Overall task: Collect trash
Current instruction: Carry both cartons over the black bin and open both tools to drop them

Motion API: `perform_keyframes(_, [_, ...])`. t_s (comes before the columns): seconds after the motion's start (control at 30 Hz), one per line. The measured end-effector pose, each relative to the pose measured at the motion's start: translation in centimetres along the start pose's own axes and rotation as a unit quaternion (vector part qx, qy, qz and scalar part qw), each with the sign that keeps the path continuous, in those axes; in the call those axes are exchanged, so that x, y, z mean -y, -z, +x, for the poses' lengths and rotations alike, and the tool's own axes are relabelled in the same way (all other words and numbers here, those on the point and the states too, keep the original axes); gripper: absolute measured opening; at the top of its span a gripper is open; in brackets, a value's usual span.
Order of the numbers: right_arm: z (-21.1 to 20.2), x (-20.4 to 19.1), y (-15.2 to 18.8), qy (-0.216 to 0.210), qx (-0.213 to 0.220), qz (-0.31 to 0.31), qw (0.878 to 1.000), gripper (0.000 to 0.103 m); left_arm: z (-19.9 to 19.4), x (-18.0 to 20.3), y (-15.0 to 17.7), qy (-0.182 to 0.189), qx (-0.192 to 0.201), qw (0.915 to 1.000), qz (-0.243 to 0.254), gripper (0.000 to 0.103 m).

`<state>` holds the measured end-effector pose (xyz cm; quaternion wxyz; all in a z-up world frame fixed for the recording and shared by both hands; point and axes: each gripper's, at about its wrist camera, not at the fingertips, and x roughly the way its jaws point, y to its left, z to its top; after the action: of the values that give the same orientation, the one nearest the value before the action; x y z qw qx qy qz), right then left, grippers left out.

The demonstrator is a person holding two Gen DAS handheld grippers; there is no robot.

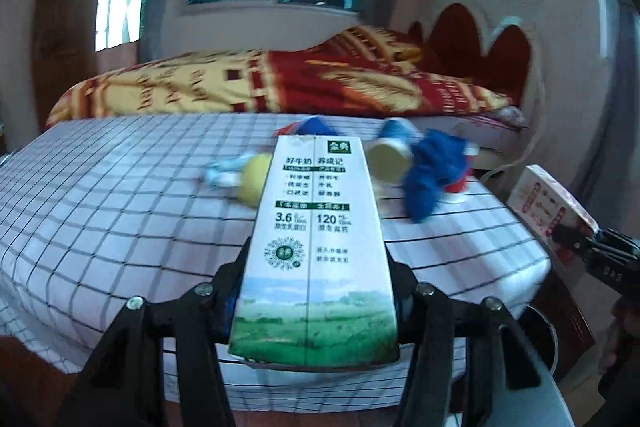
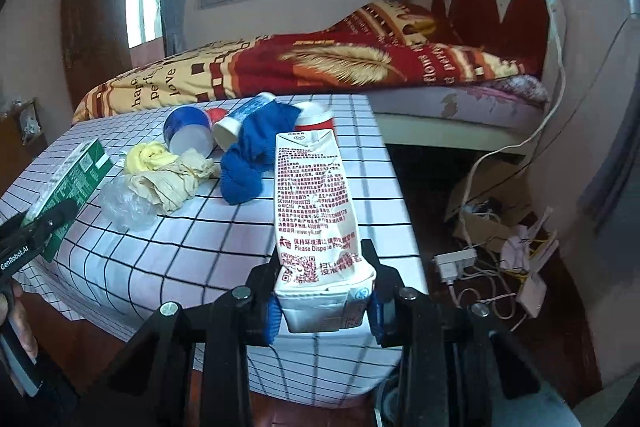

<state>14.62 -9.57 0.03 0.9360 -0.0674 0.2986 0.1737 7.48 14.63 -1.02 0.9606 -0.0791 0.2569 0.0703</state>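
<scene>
My left gripper (image 1: pixel 316 267) is shut on a green-and-white milk carton (image 1: pixel 316 247), held above the checked table's (image 1: pixel 120 211) near edge; the carton also shows in the right wrist view (image 2: pixel 70 187). My right gripper (image 2: pixel 324 259) is shut on a crumpled white carton with red print (image 2: pixel 316 219), which also shows in the left wrist view (image 1: pixel 556 207). On the table lie paper cups (image 2: pixel 188 133), a blue cloth (image 2: pixel 252 155), a yellow cloth (image 2: pixel 150 155), a beige cloth (image 2: pixel 176 183) and a clear plastic wrapper (image 2: pixel 126 207).
A bed with a red-and-yellow blanket (image 2: pixel 320 67) stands behind the table. Cables, a power strip (image 2: pixel 456 263) and a cardboard box (image 2: pixel 488 211) lie on the floor to the right. A round dark bin rim (image 1: pixel 544 339) shows below the table's right edge.
</scene>
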Motion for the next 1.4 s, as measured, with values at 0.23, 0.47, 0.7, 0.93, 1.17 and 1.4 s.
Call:
perform_keyframes(0.23, [-3.2,5.3,2.5,0.041,-0.001,0.027,0.999,0.036,-0.9,7.2,0.9,0.086,-0.006,0.9945,0.059,0.055])
perform_keyframes(0.47, [-5.1,10.8,6.4,0.079,-0.024,0.075,0.994,0.036,-0.3,13.8,2.7,0.157,-0.034,0.9812,0.106,0.055])
perform_keyframes(0.7, [-6.0,14.6,10.1,0.098,-0.05,0.094,0.99,0.036,0.2,20.4,5.9,0.218,-0.072,0.9625,0.145,0.055])
perform_keyframes(0.93, [-5.5,17.2,13.1,0.099,-0.079,0.104,0.987,0.036,1.9,25.2,9.5,0.252,-0.133,0.9442,0.166,0.055])
perform_keyframes(1.17, [-2.9,18.8,15.5,0.086,-0.113,0.099,0.985,0.036,4.7,26.7,12.2,0.265,-0.191,0.9307,0.165,0.055])
perform_keyframes(1.4, [1.5,19.6,18.0,0.092,-0.157,0.076,0.98,0.074,7.3,26.3,13.7,0.261,-0.225,0.9293,0.131,0.089])
